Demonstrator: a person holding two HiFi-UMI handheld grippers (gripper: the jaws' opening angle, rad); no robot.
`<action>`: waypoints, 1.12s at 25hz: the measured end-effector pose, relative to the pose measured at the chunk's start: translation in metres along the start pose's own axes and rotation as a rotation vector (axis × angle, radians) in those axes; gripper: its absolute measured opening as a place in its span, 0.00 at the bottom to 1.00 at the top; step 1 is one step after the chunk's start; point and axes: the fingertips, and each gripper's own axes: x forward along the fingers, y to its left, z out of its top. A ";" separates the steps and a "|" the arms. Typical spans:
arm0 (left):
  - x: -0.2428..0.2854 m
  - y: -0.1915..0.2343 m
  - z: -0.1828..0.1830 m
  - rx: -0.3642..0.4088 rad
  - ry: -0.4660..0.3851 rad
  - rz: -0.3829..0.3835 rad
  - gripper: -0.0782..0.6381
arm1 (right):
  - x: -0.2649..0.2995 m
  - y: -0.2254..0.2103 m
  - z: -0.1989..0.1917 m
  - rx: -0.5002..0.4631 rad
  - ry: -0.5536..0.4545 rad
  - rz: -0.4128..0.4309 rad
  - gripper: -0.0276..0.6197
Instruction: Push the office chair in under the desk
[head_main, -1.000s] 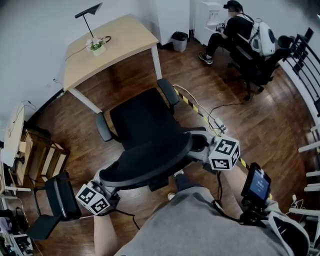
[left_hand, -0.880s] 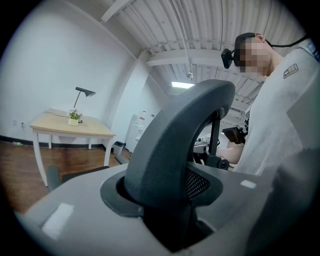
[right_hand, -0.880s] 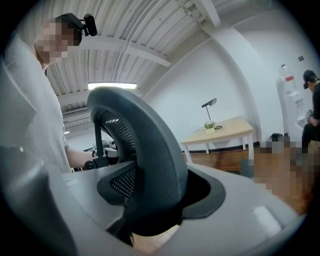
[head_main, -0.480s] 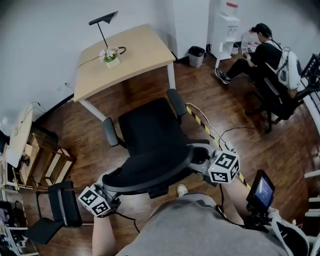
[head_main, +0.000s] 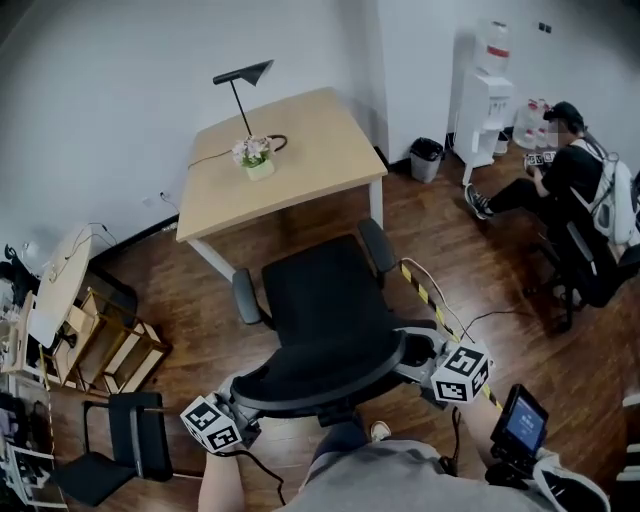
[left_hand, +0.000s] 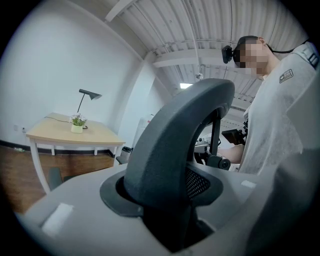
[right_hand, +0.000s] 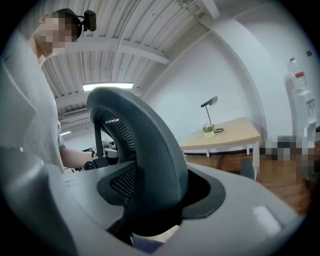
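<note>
A black office chair stands on the wooden floor just in front of the light wooden desk, its seat facing the desk's open side. My left gripper is shut on the left end of the curved backrest, and my right gripper is shut on its right end. In the left gripper view the backrest fills the gap between the jaws, with the desk beyond. The right gripper view shows the backrest between its jaws in the same way.
On the desk stand a black lamp and a small flower pot. A yellow-black cable strip runs across the floor right of the chair. A bin, a water dispenser and a seated person are at the right; a wooden rack is at the left.
Both grippers have moved forward with the chair, whose seat now stands closer to the desk's front edge. The grip on the backrest looks unchanged.
</note>
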 end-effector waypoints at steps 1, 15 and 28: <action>0.003 0.004 0.001 0.001 0.000 -0.002 0.41 | 0.002 -0.004 0.000 0.001 0.000 -0.001 0.45; 0.036 0.102 0.045 0.021 -0.004 -0.036 0.40 | 0.072 -0.076 0.043 0.012 -0.015 -0.012 0.44; 0.052 0.195 0.082 0.056 -0.021 -0.079 0.40 | 0.143 -0.123 0.080 0.014 -0.051 -0.050 0.45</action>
